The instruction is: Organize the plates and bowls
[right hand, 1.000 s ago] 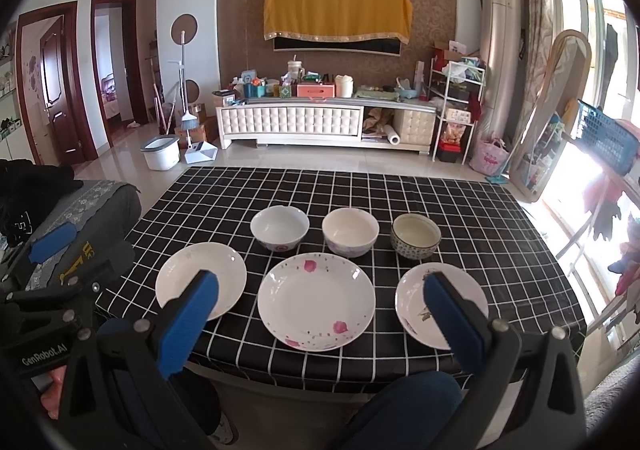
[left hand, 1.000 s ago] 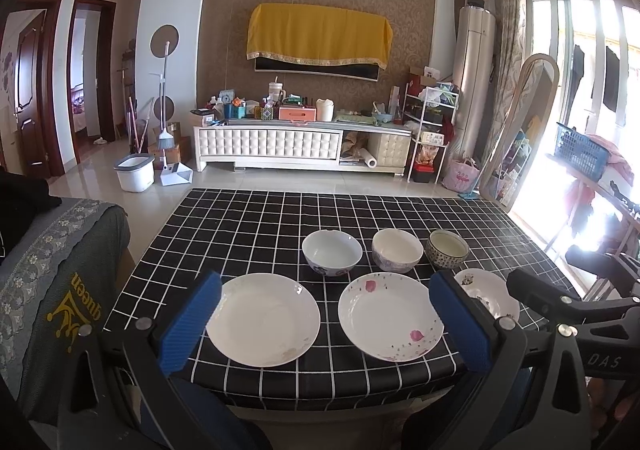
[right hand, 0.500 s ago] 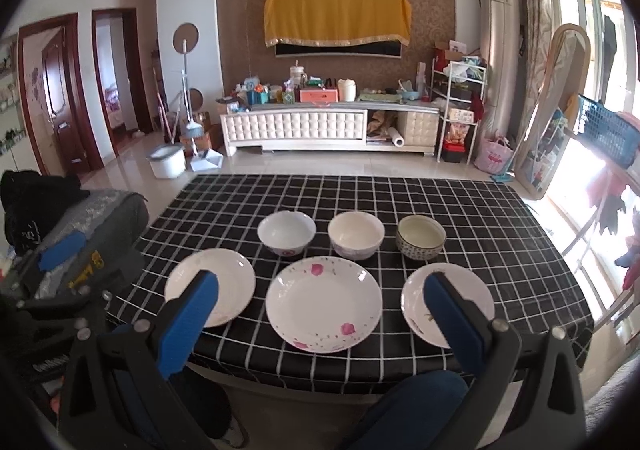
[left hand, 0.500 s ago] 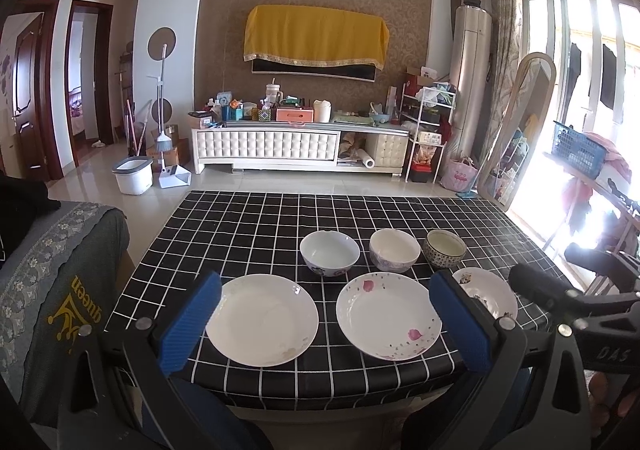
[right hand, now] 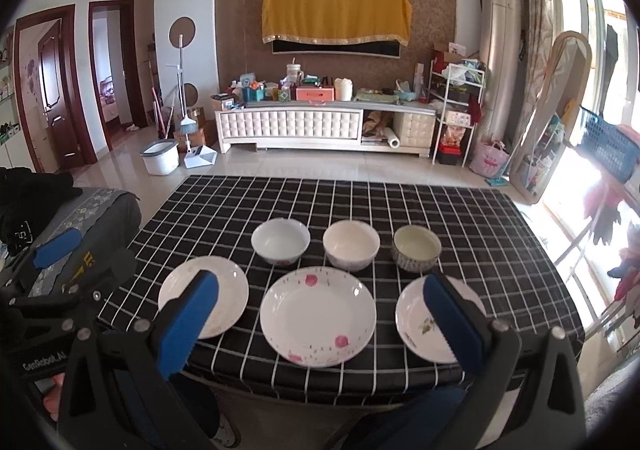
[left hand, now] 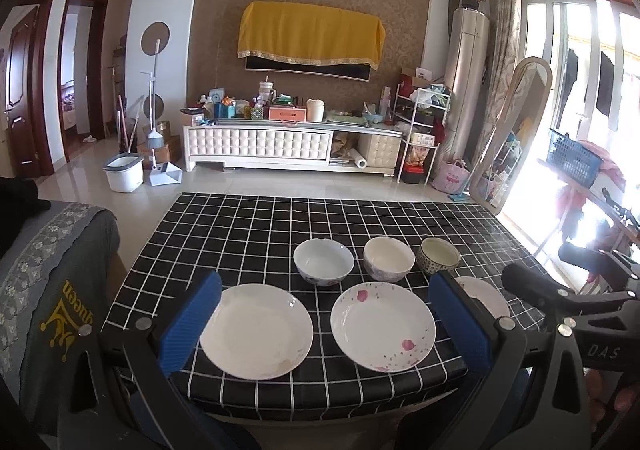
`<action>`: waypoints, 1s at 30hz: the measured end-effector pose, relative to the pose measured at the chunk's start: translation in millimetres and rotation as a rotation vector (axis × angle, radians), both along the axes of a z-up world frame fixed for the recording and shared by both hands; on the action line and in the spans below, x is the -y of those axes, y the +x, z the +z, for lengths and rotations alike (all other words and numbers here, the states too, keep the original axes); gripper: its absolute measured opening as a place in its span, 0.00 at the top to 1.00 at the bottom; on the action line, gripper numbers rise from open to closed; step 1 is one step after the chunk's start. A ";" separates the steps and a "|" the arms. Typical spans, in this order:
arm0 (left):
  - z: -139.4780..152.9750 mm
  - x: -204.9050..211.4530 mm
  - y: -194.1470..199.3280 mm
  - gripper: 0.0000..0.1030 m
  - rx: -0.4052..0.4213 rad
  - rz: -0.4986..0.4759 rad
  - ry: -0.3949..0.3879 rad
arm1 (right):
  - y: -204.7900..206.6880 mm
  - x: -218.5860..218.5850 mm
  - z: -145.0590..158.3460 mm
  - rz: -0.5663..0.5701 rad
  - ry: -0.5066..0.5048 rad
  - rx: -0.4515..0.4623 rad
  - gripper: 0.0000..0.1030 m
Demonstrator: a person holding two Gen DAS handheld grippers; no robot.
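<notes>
On a black checked table (left hand: 256, 226) lie three plates in front: a plain white plate (left hand: 256, 331) (right hand: 224, 292), a pink-flowered plate (left hand: 383, 326) (right hand: 318, 316), and a small plate with a leaf motif (right hand: 420, 320) (left hand: 486, 296). Behind them stand three bowls: white (left hand: 323, 261) (right hand: 280, 241), cream (left hand: 388, 258) (right hand: 351, 244), and dark patterned (left hand: 439, 255) (right hand: 417, 247). My left gripper (left hand: 326, 324) is open and empty, above the table's front edge. My right gripper (right hand: 322, 324) is open and empty, also at the front edge.
A grey-covered sofa arm (left hand: 52, 282) is at the left of the table. A TV cabinet (left hand: 280, 146) stands across the floor. A mirror (left hand: 516, 138) and a blue basket (left hand: 576, 158) stand by the bright windows at the right.
Both grippers have drifted slightly; the right one has pulled back a little and the table looks slightly farther. Nothing on the table has moved.
</notes>
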State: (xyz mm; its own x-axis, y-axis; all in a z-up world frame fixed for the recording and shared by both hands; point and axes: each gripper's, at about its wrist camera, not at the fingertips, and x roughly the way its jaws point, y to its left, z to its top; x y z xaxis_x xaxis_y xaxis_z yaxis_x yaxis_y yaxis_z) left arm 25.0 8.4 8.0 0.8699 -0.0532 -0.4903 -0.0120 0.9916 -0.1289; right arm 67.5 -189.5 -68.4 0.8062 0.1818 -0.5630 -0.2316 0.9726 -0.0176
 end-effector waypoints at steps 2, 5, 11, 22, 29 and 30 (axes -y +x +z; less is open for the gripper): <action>1.9 -7.0 7.4 0.00 0.000 0.001 -0.005 | 11.2 -7.3 1.8 -0.021 -0.024 0.011 0.00; 5.0 -25.3 21.0 0.00 -0.003 0.019 -0.002 | 29.4 -20.5 4.1 -0.037 -0.041 0.040 0.00; -0.6 -75.6 54.6 0.00 -0.050 0.112 0.001 | 72.3 -58.6 -6.6 0.015 0.008 0.024 0.00; -86.7 -147.0 113.4 0.00 -0.296 0.238 -0.057 | 142.3 -138.3 -96.3 0.202 -0.050 -0.227 0.00; -162.1 -163.4 133.1 0.00 -0.458 0.268 -0.076 | 166.4 -158.2 -161.5 0.256 -0.105 -0.395 0.15; -170.3 -165.2 134.3 0.04 -0.478 0.272 -0.081 | 167.8 -159.4 -168.7 0.256 -0.115 -0.417 0.18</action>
State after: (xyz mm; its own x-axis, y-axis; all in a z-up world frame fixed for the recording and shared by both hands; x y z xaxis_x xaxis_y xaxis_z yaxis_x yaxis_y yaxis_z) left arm 159.3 173.6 -162.2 0.5394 0.0887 -0.8374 -0.3420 0.9318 -0.1216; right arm 235.2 -30.1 -237.1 0.4457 0.2621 -0.8559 -0.4732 0.8806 0.0233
